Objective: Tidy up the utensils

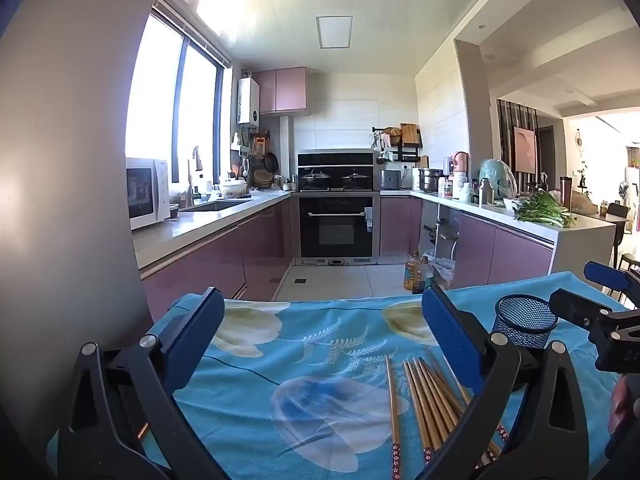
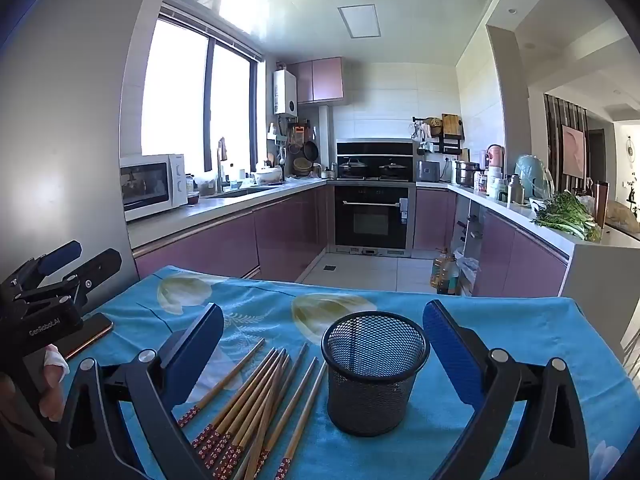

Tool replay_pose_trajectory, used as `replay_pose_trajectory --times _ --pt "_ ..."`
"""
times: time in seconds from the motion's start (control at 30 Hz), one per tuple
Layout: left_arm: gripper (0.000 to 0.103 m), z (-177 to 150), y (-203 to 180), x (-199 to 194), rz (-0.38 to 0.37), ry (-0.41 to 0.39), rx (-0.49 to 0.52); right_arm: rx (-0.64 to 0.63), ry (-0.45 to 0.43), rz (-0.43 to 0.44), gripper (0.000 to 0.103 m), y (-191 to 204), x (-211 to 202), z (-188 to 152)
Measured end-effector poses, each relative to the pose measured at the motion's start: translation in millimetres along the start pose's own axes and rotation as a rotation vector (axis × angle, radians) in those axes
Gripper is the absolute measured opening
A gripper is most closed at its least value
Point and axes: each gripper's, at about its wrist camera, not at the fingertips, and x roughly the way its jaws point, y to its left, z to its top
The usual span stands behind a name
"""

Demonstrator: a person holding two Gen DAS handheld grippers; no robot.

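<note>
Several wooden chopsticks (image 2: 256, 396) with red patterned ends lie loose on a blue flowered tablecloth (image 2: 500, 320). A black mesh holder (image 2: 374, 372) stands upright and empty just right of them. My right gripper (image 2: 324, 340) is open, its fingers either side of the holder and the chopstick tips, above the cloth. In the left wrist view the chopsticks (image 1: 424, 400) lie under the right finger of my open, empty left gripper (image 1: 320, 320); the holder (image 1: 524, 322) stands beyond, to the right. The right gripper (image 1: 600, 304) shows at the right edge.
A dark phone (image 2: 90, 338) lies on the cloth at the left, under the left gripper (image 2: 60, 276). Beyond the table's far edge are the kitchen floor, oil bottles (image 2: 444, 272), purple cabinets and an oven (image 2: 370, 216).
</note>
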Motion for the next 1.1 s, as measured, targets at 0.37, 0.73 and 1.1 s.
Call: replay_pose_trajectory --times 0.37,0.73,1.1 --pt "0.097 -1.1 -3.6 1.5 -0.001 0.007 0.006 0.005 -0.004 -0.001 0.097 -0.6 2.0 0.1" --pt "0.097 -1.7 -3.4 -1.4 -0.002 -0.009 0.013 0.014 -0.009 0.000 0.097 -2.8 -1.0 -1.4" --pt "0.097 -1.6 -6.1 -1.3 -0.002 -0.011 0.016 0.017 -0.018 -0.005 0.097 -3.9 -1.8 -0.7"
